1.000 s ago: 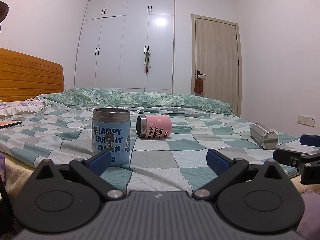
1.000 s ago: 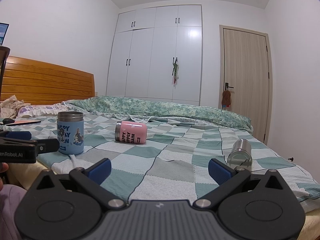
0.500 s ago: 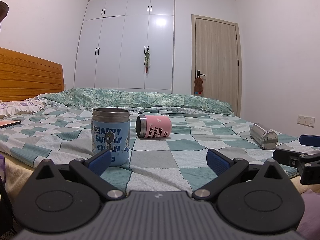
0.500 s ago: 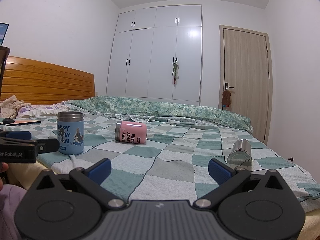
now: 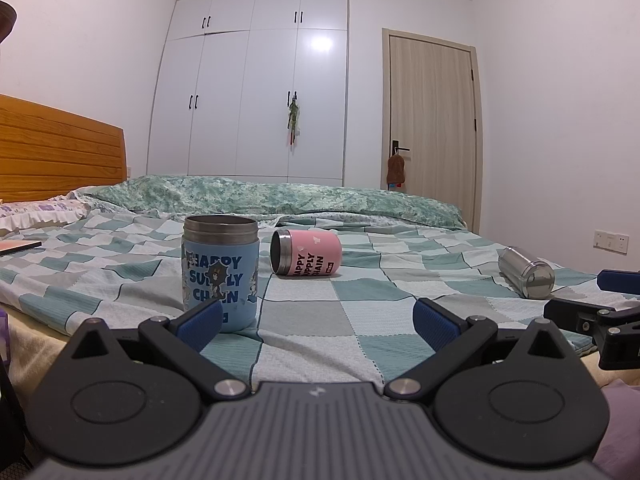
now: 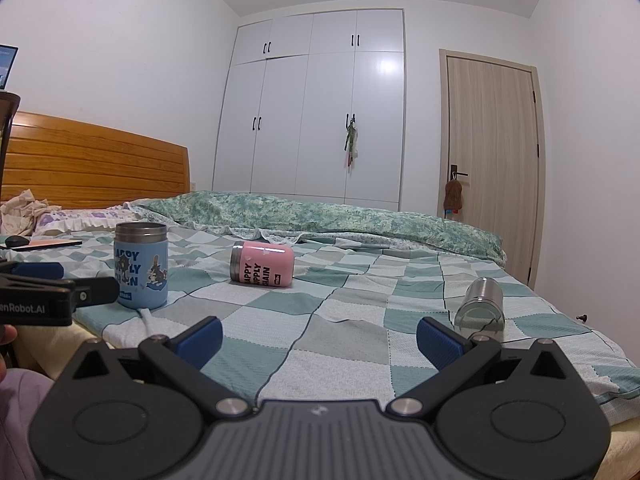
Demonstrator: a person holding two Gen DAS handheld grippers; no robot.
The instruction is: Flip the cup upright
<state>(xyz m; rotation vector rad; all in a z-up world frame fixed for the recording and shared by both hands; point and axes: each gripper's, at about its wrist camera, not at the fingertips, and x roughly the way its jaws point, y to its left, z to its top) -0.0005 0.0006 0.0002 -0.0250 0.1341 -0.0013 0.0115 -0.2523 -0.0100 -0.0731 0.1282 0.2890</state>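
Pink steel-rimmed cup [image 5: 306, 253] lies on its side at 12 o'clock from left gripper [image 5: 318, 320], axis crosswise, mouth left. Both left gripper and right gripper [image 6: 320, 338] jaws spread, empty; left seems nearer.

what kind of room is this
A bedroom, by the look of it: a bed under a checked green cover with a wooden headboard, a tall white wardrobe behind it, and a closed door. Three cups sit on the bedcover.
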